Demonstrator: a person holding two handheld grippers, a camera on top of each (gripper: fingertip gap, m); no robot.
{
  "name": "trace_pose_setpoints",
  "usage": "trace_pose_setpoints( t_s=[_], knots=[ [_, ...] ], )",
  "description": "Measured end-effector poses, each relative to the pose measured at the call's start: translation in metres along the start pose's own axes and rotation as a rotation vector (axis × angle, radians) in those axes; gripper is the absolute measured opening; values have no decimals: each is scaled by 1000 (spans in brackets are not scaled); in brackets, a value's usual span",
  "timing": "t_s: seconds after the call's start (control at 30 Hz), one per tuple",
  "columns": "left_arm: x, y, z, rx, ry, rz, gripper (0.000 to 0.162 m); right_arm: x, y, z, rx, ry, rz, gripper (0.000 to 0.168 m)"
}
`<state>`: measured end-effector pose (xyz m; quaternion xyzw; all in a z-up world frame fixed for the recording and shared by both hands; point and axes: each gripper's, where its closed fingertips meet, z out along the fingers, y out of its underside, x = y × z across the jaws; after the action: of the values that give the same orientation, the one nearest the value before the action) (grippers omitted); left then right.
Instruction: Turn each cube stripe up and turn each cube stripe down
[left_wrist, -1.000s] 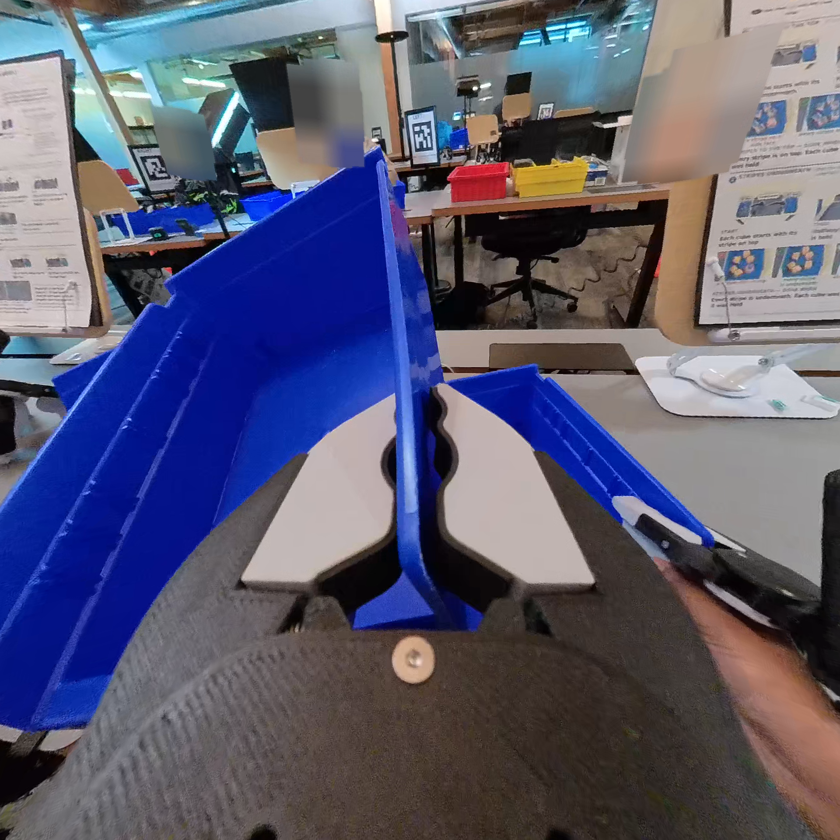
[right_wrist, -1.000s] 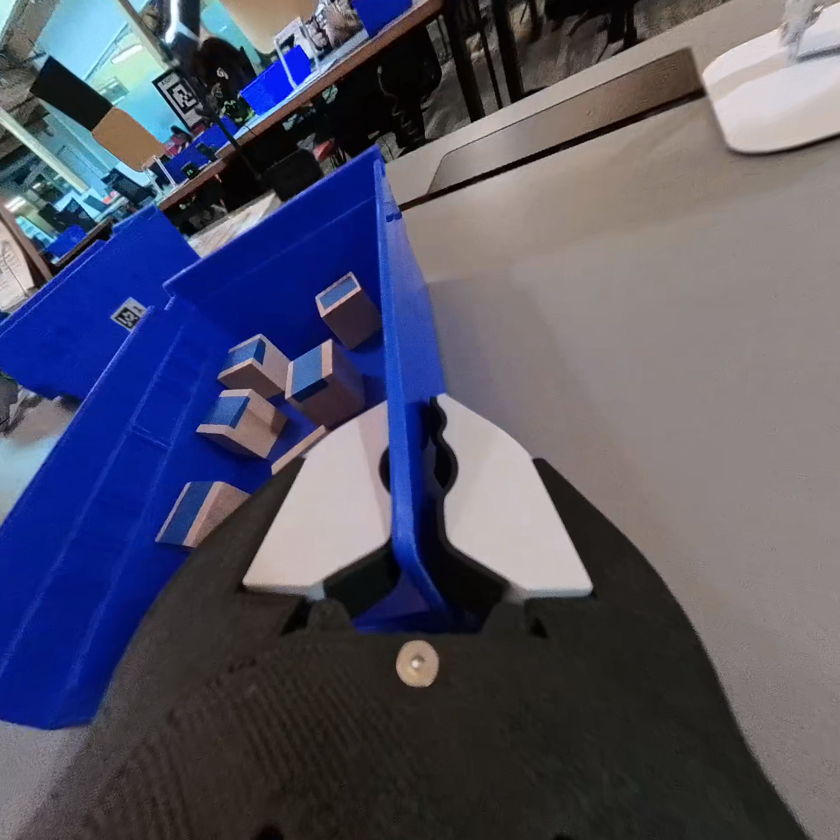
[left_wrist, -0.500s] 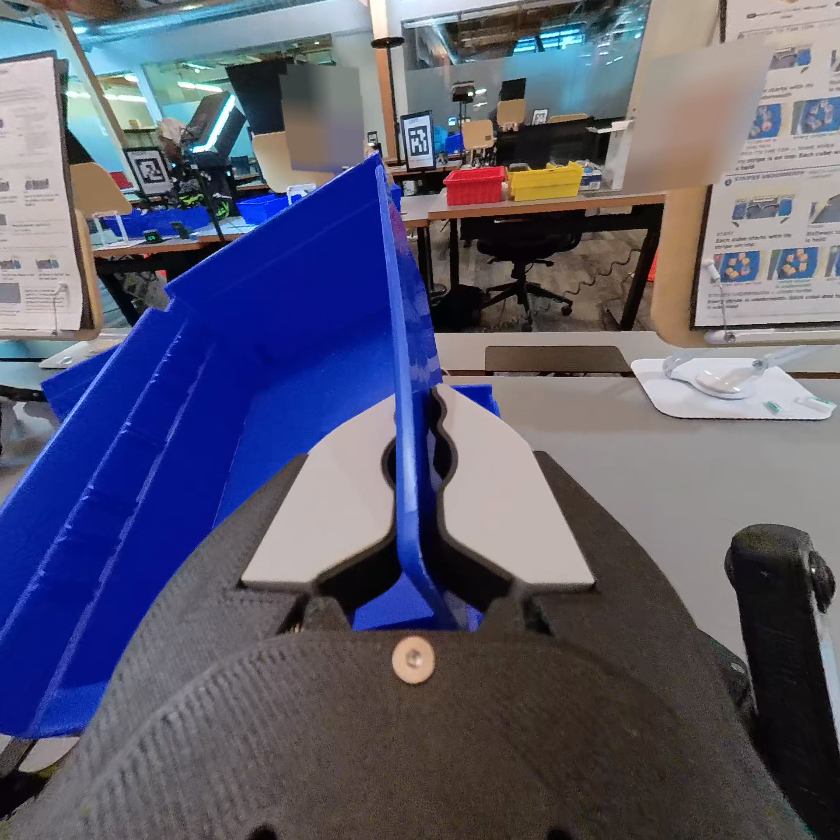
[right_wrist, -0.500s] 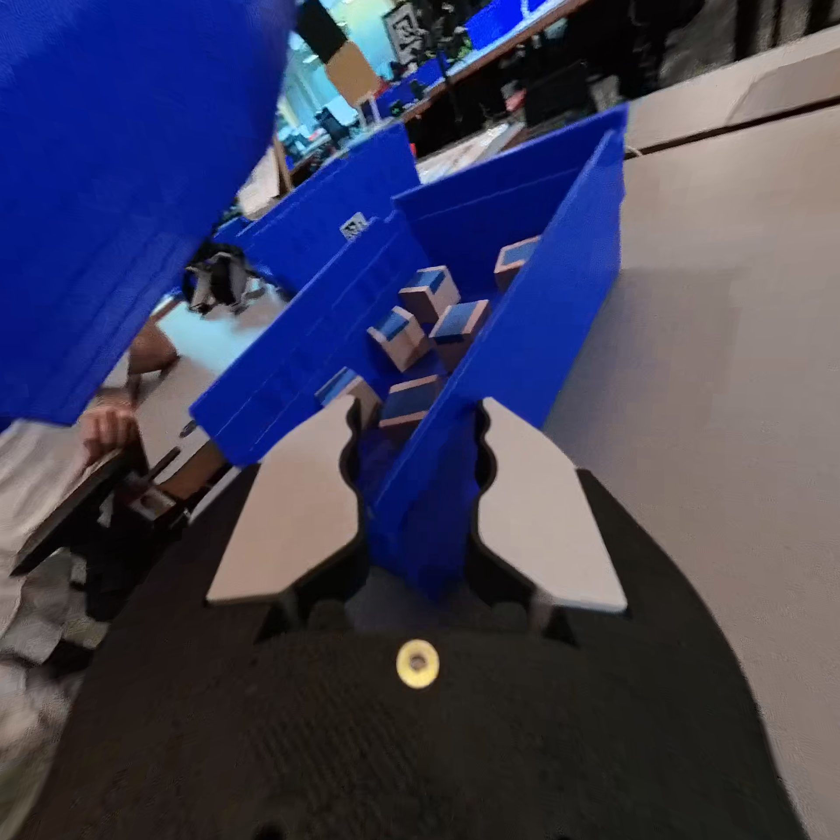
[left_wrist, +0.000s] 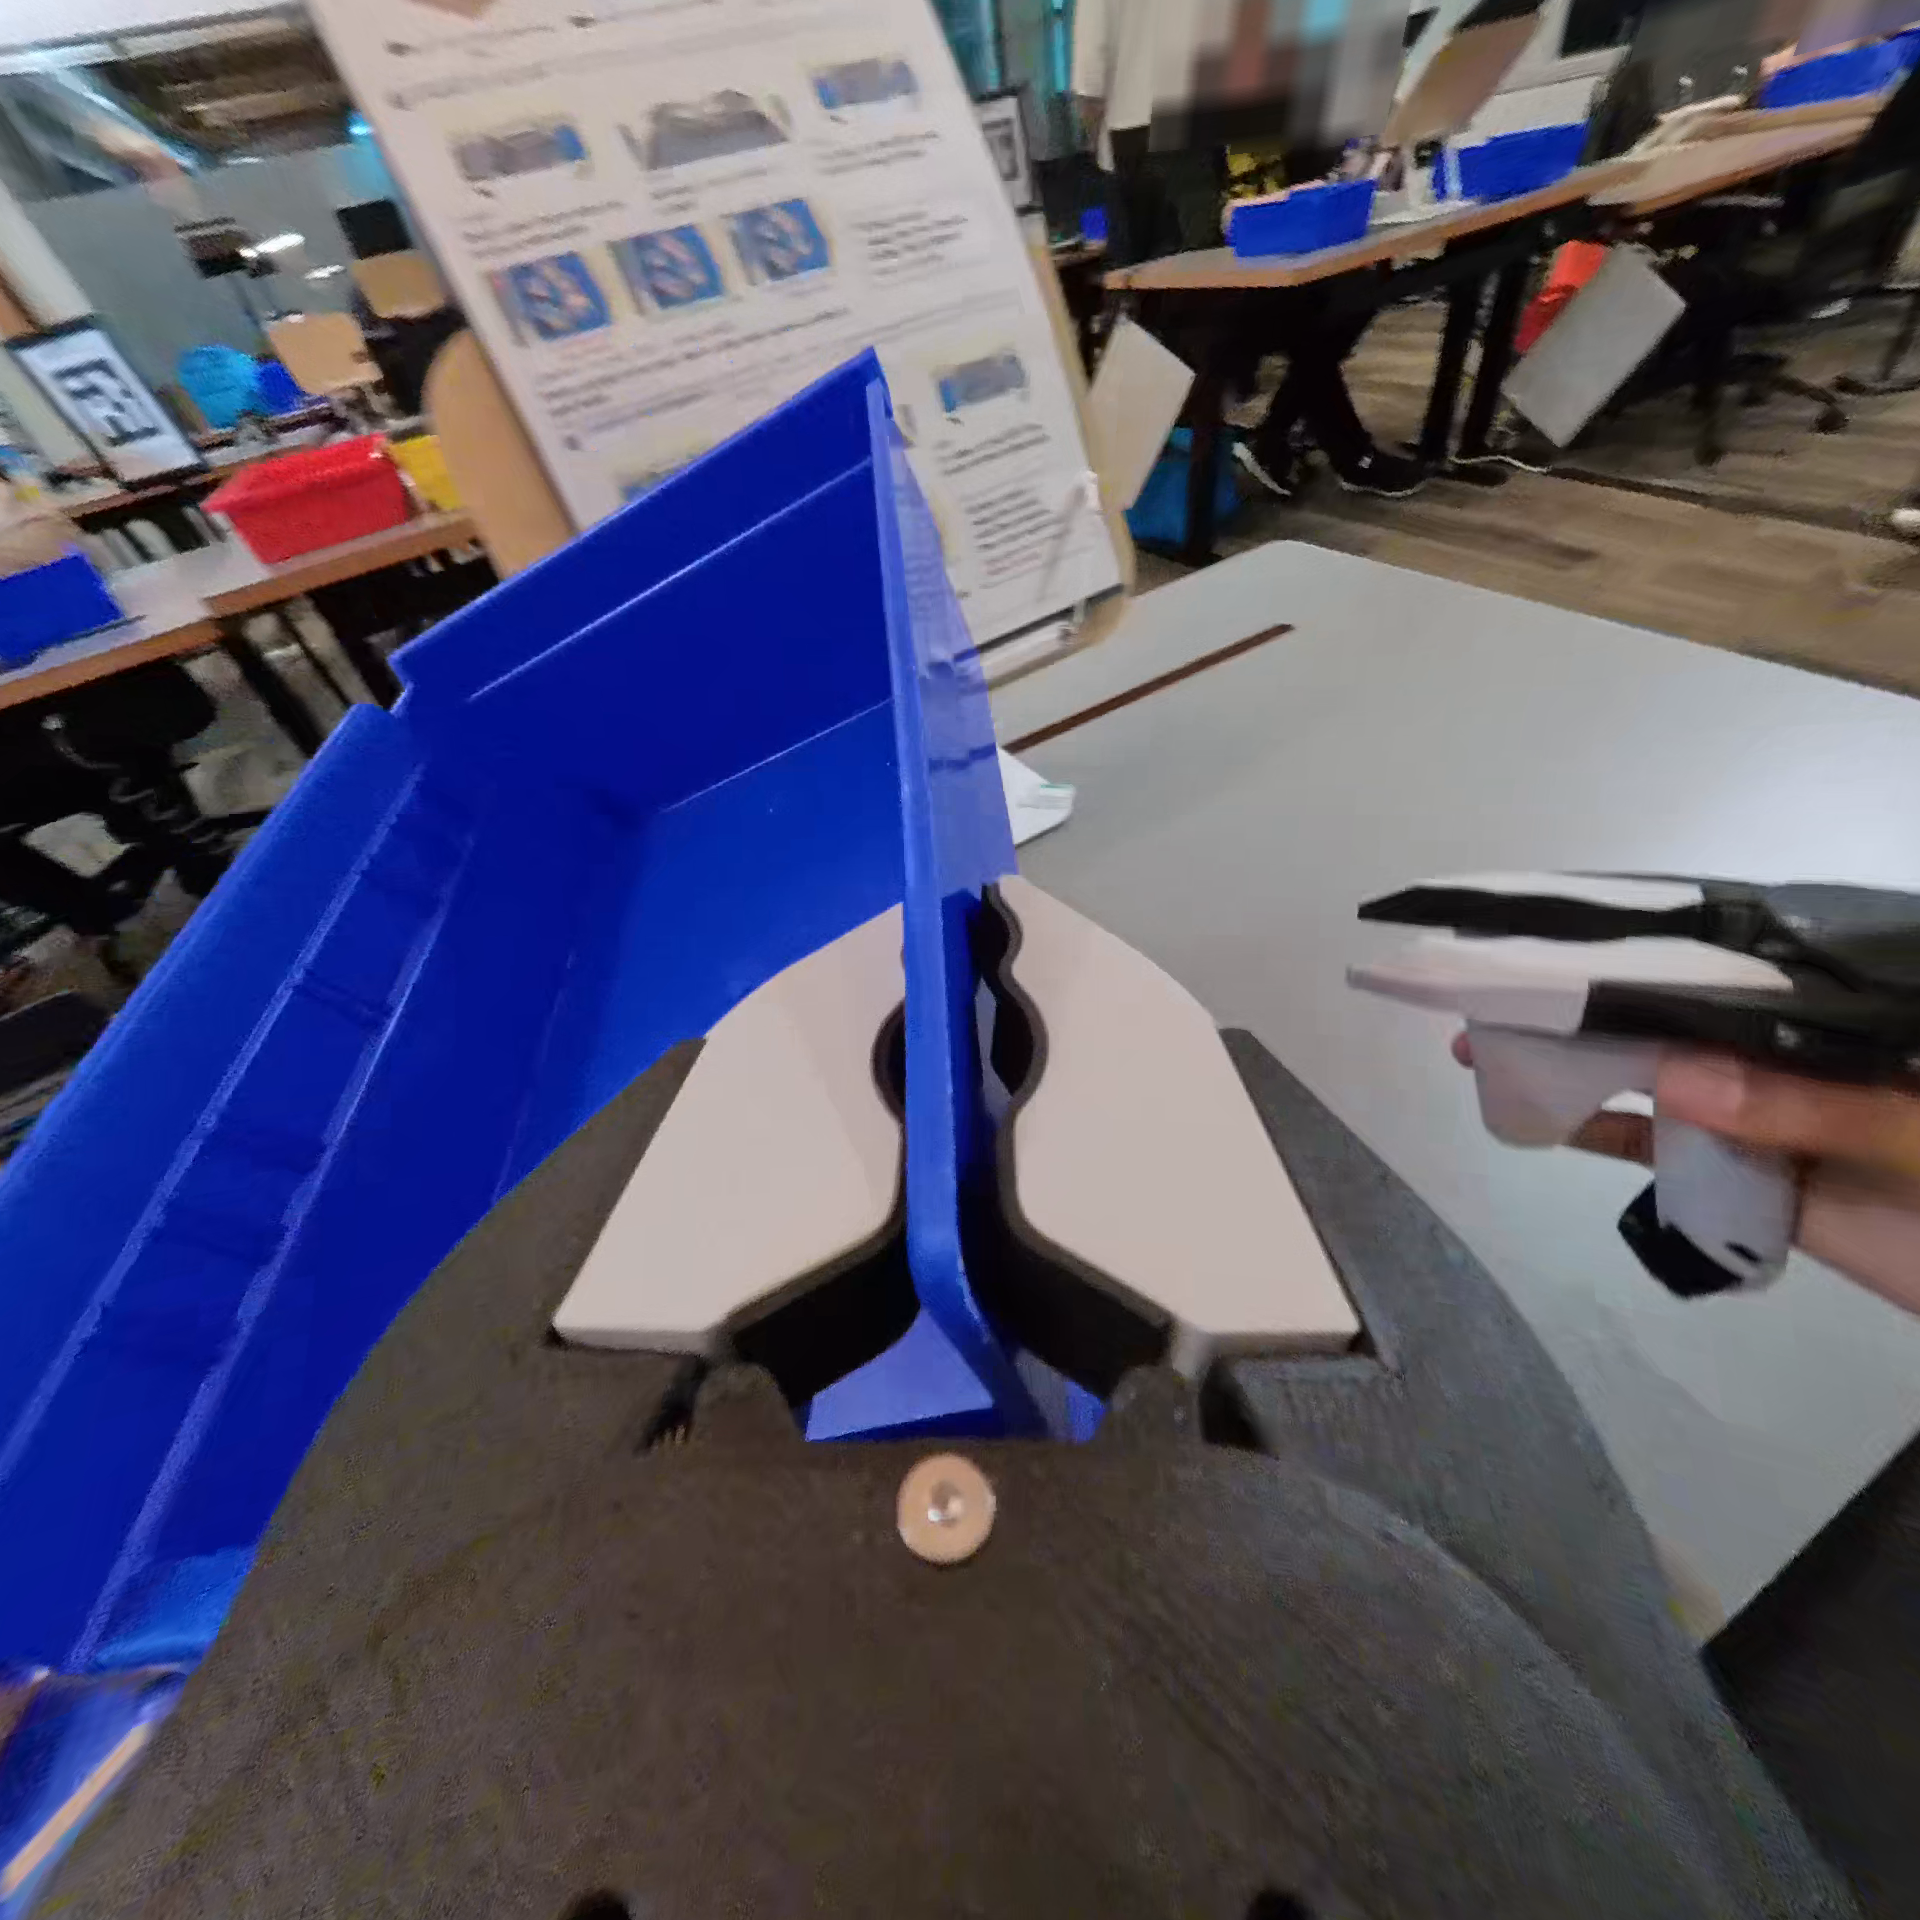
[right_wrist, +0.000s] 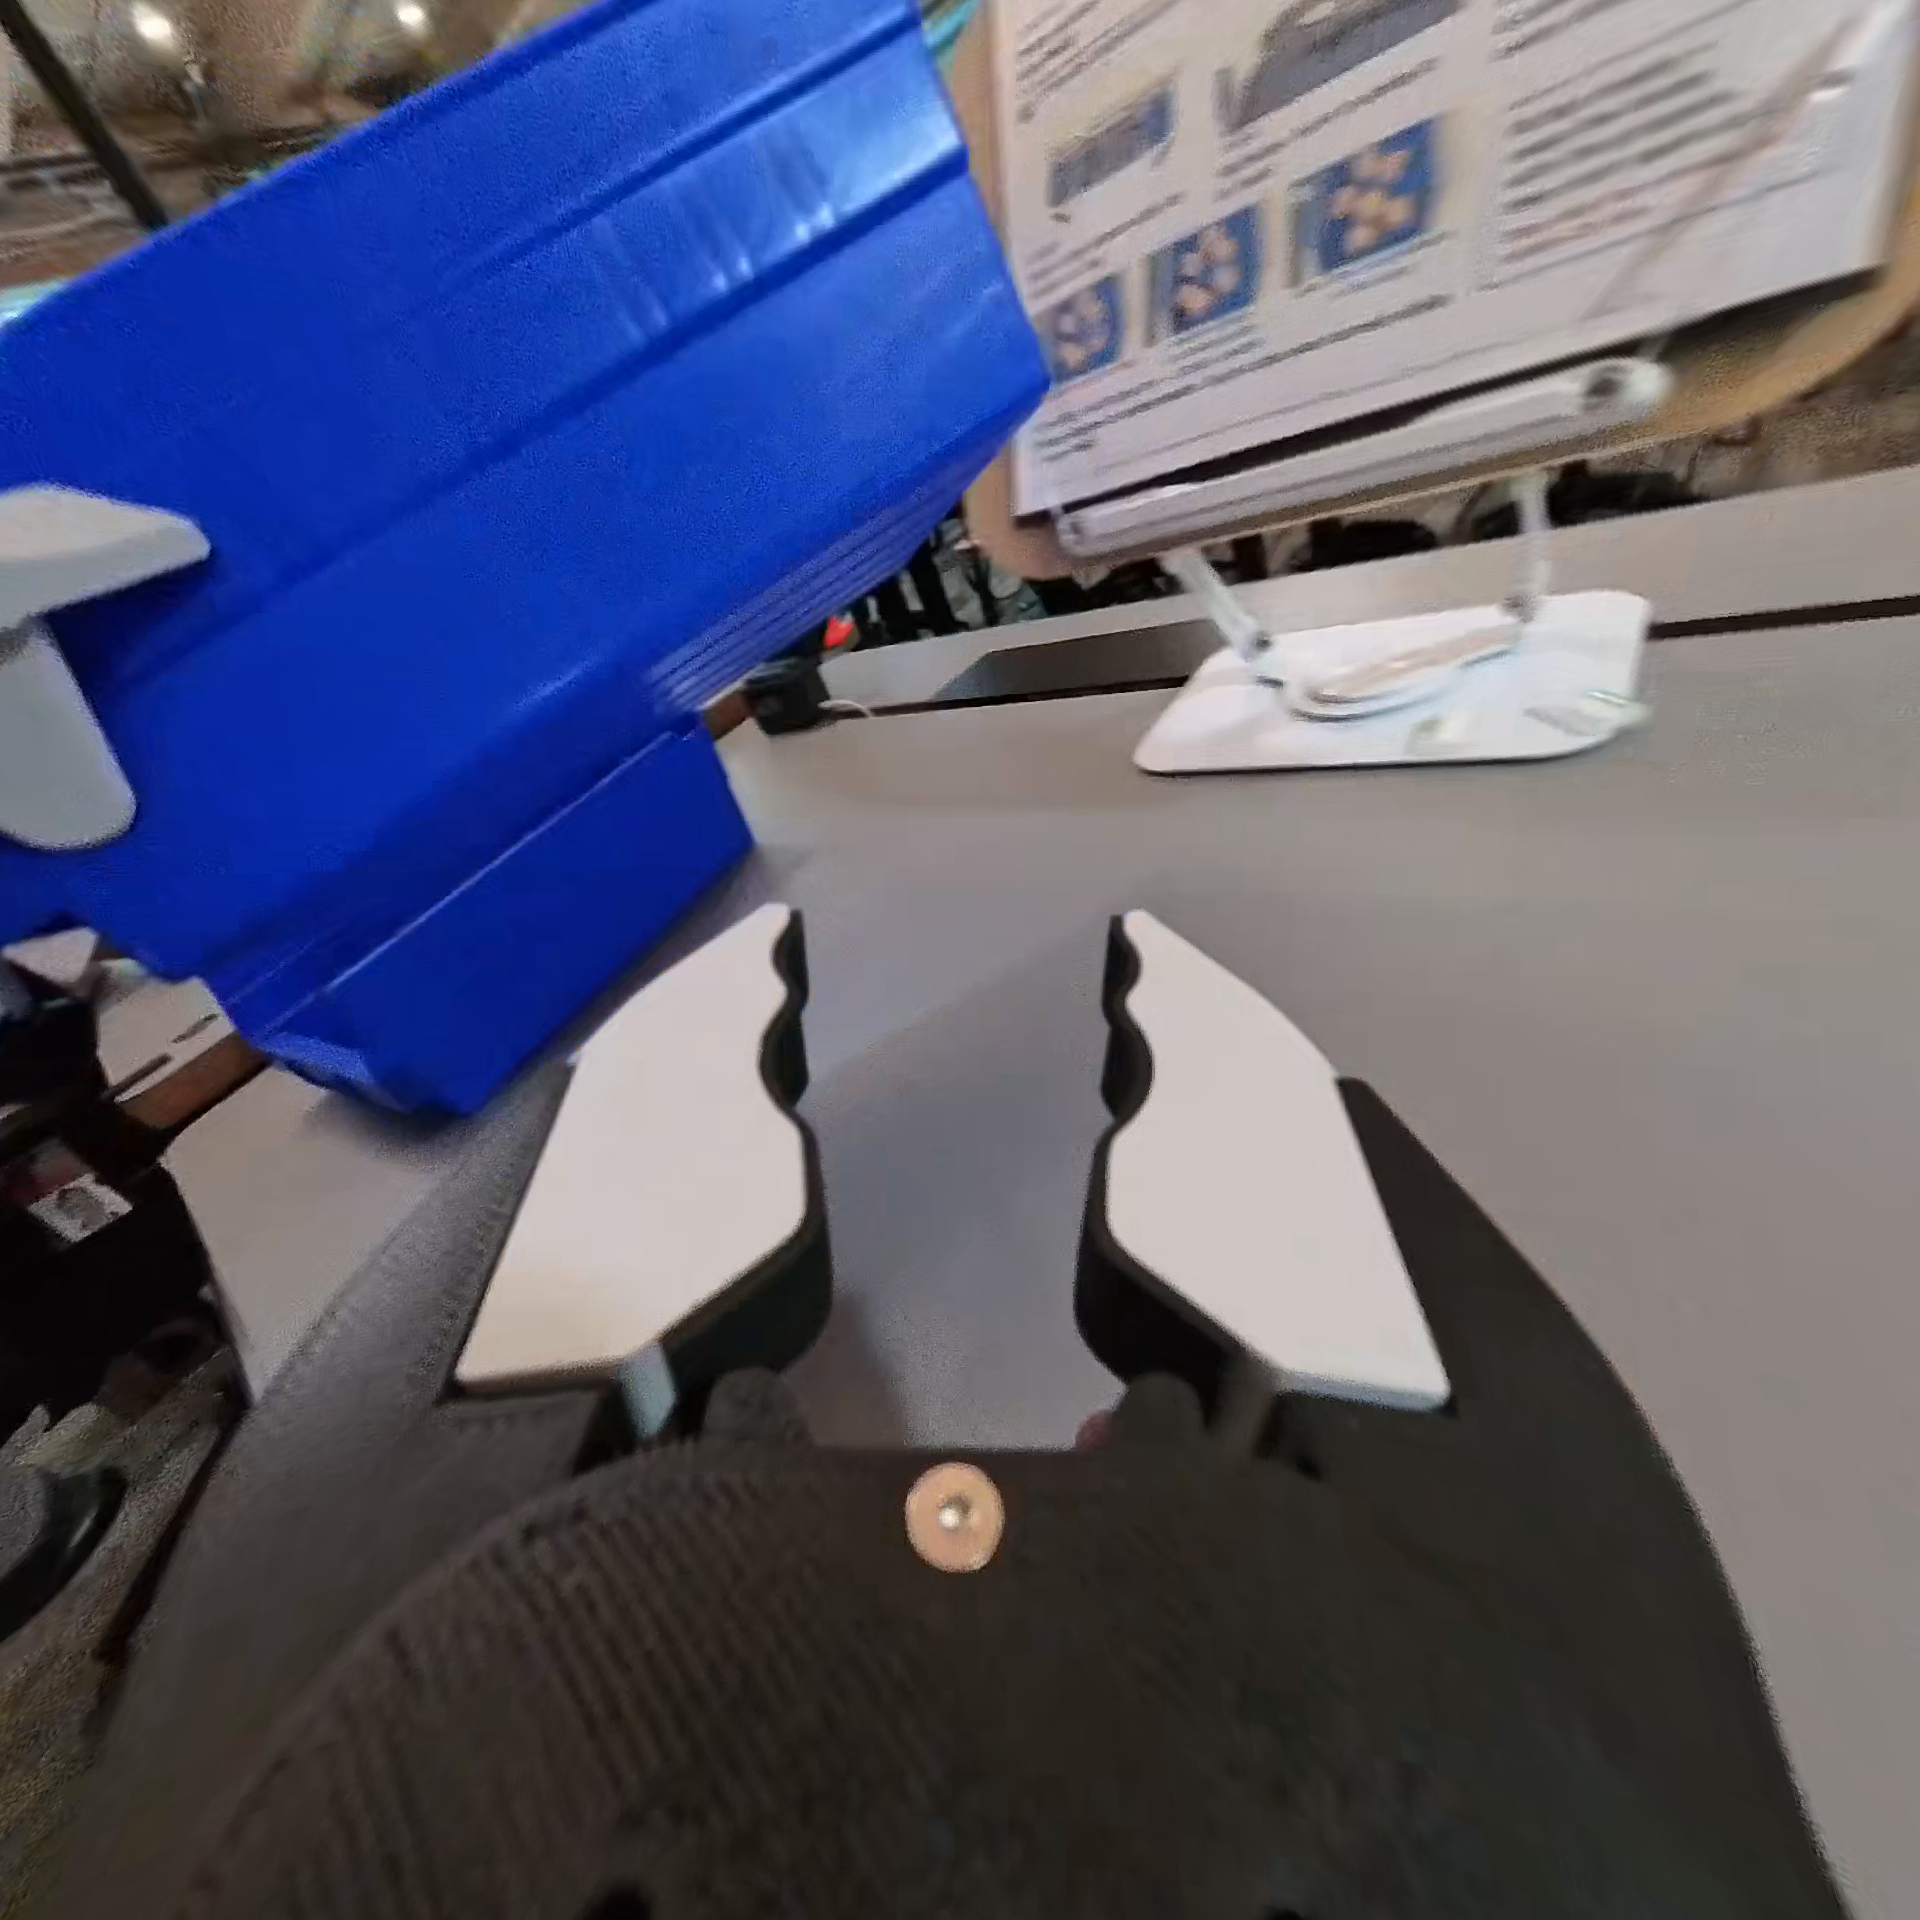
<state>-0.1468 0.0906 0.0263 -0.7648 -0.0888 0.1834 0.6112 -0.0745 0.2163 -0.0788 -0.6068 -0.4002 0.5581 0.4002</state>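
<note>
Nearest, left gripper (left_wrist: 945, 909): its jaws are clenched on the thin side wall of a blue bin (left_wrist: 623, 831), gripping the rim deep between the grey pads.
Blue bin: held off the bench and tilted. Its inside is bare as far as the left wrist view shows. From the right wrist view it hangs high at the left, with its ribbed outer side facing the camera.
Right gripper (right_wrist: 951, 925): jaws released and holding nothing, with bare bench (right_wrist: 1351, 935) showing between them. It sits low, just beside the bin's lower corner and not touching it. In the left wrist view it shows off to the right, in a person's hand (left_wrist: 1818, 1143).
Cubes: none clearly in view. A blurred tan and blue patch at the left view's bottom-left edge may be one, but I cannot tell. The lower blue block under the lifted bin could be a second bin, which I cannot tell either.
Step in hand: probably handling the bin rather than turning cubes, so the stripe work looks not yet begun.
Next move calls for: levelling the bin, setting it flat on the bench and letting go. The free right jaws would then go to a cube and roll it so its stripe faces the right way.
Mid distance: an instruction board (right_wrist: 1455, 208) on a white stand (right_wrist: 1403, 696) at the bench's far side.
Far: other desks carrying a red bin (left_wrist: 312, 499) and more blue bins (left_wrist: 1299, 218).
</note>
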Motion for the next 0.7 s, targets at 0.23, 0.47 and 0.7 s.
trace_pose_setpoints(
  t_s=[0.23, 0.47, 0.7],
  knots=[
    [146, 49, 78, -50, 272, 27, 8, 133, -24, -117, 63, 227, 72, 49],
    [227, 45, 138, -81, 331, 80, 6, 172, -20, -205, 136, 374, 180, 49],
    [296, 49, 174, -66, 406, 152, 6, 173, -10, -231, 140, 395, 263, 50]
  ],
)
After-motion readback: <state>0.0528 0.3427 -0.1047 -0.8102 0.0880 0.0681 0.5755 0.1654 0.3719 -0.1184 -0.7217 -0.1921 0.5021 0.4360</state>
